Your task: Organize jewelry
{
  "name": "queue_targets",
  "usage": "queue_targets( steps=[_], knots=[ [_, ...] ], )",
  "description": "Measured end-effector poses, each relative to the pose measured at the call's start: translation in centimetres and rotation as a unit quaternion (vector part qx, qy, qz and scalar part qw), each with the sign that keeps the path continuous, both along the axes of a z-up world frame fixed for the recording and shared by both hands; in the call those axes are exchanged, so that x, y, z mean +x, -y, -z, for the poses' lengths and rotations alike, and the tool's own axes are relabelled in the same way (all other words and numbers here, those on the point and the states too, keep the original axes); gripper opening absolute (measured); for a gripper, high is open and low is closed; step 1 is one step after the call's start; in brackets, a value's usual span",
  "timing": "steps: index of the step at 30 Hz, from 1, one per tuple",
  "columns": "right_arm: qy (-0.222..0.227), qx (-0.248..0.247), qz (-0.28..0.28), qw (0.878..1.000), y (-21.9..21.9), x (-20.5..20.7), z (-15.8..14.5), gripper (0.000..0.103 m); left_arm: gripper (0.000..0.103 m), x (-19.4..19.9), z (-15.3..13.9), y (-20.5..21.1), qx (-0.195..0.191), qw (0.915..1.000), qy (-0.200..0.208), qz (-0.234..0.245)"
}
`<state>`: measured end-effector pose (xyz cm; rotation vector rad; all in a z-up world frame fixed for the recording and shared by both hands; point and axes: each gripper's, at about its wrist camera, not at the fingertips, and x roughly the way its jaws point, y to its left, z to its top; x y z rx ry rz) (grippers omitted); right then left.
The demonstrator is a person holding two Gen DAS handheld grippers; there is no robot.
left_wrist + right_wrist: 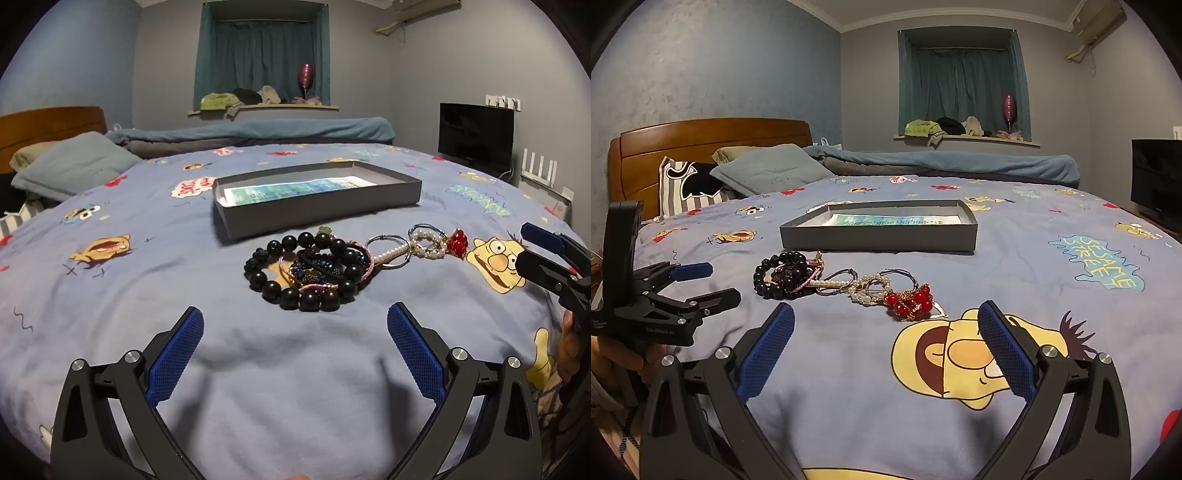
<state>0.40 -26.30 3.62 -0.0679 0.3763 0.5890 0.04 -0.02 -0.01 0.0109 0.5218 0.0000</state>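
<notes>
Both your tools hang open over the bed, holding nothing.
Your left tool (295,332) faces the jewelry pile (310,271) lying just before the grey box (317,206); your right tool (886,328) sits near the red bead piece (912,301).

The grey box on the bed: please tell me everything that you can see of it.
The grey box is a shallow, open, rectangular tray with low walls, seemingly cardboard. A sheet printed in blue-green and white lies flat on its floor; no jewelry is visible inside. It rests level on the cartoon-print bedspread, just beyond the jewelry pile. Whether the nearest beads touch its front wall is unclear. Neither gripper touches it.
</notes>
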Motion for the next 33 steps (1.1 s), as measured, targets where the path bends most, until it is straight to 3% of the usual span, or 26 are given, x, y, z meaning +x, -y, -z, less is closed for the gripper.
queue_targets(
  steps=[33],
  knots=[
    [-0.005,-0.001,-0.002,1.000,-0.2,0.2,0.1,0.098,0.099,0.0,-0.4,-0.5,-0.010,0.9999,0.009,-0.004]
  ],
)
